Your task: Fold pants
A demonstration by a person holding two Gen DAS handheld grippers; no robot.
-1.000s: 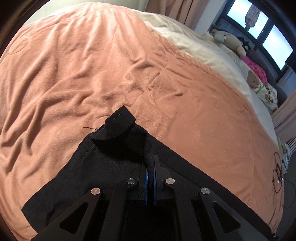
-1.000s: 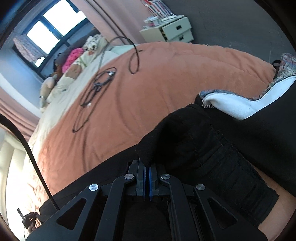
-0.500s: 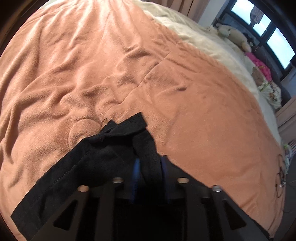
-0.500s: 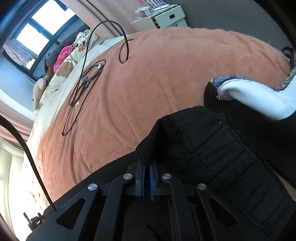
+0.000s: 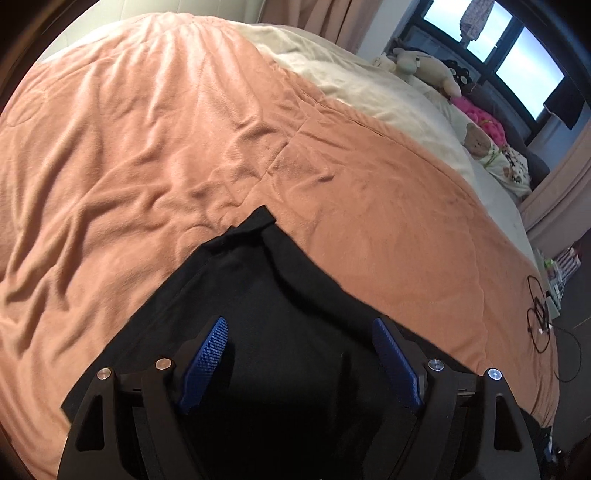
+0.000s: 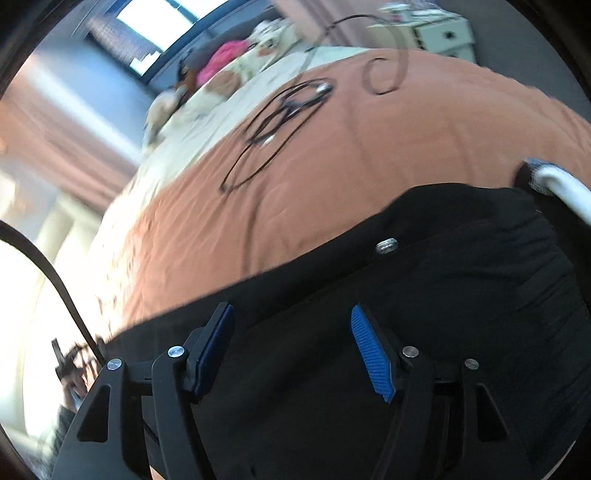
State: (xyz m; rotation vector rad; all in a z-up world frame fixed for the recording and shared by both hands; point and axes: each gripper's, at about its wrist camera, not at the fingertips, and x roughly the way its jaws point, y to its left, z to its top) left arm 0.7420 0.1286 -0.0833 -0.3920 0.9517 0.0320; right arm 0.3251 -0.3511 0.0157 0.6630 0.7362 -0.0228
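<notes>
Black pants lie flat on an orange blanket, a hem corner pointing away in the left wrist view. My left gripper hovers over that leg end, its jaws opening, blue pads wide apart and clear of the cloth. In the right wrist view the waistband end of the pants with a metal button lies on the blanket. My right gripper is above it, jaws opening, nothing pressed between the pads.
A cream sheet with plush toys lies beyond the blanket by the window. Coiled black cables rest on the blanket. A white patterned garment lies by the waistband. A white drawer unit stands past the bed.
Both grippers were shut on pinches of the black cloth; both have let go and now stand open above it. The pants have dropped flat onto the blanket. The right view has rolled.
</notes>
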